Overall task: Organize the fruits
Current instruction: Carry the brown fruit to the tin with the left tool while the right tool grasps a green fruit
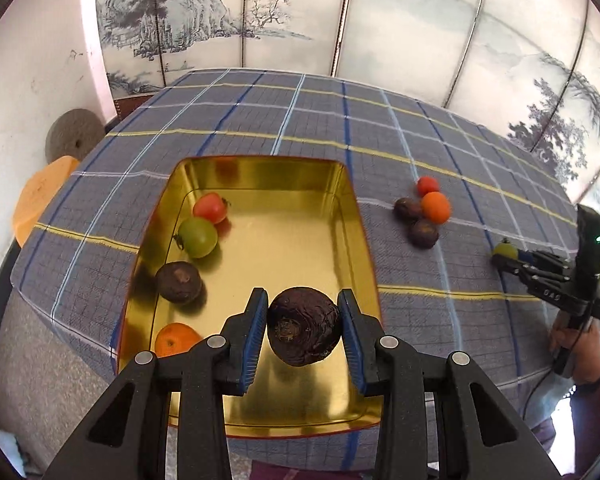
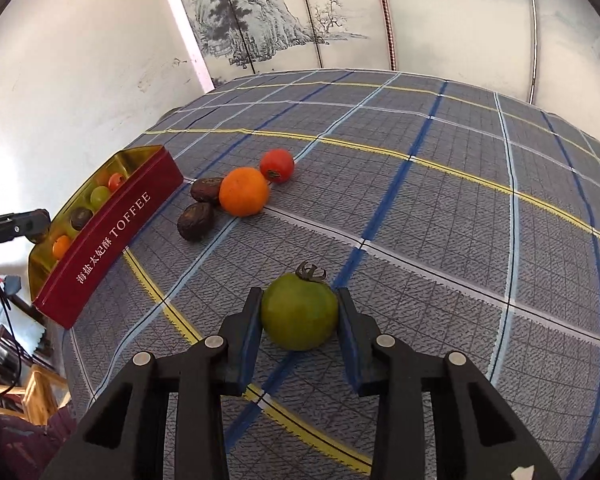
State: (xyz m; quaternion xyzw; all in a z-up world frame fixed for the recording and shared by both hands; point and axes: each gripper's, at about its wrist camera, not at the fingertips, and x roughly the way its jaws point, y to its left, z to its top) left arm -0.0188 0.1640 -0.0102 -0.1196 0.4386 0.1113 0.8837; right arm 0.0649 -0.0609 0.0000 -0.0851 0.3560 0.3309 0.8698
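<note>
- The left gripper (image 1: 303, 330) hangs over the near end of the gold tin (image 1: 260, 184), its blue pads clamped on a dark wrinkled passion fruit (image 1: 304, 326)
- The right gripper (image 2: 299, 320) sits low over the checked tablecloth (image 2: 440, 208), well right of the tin, jaws pressed on a green tomato (image 2: 299, 311)
- Inside the tin, near to far along its left wall: an orange (image 1: 176, 339), a second passion fruit (image 1: 179, 282), a second green tomato (image 1: 198, 237), a red tomato (image 1: 210, 208)
- Between tin and right gripper, clustered on the cloth: two passion fruits (image 2: 195, 221), another orange (image 2: 244, 191), another red tomato (image 2: 277, 165)
</note>
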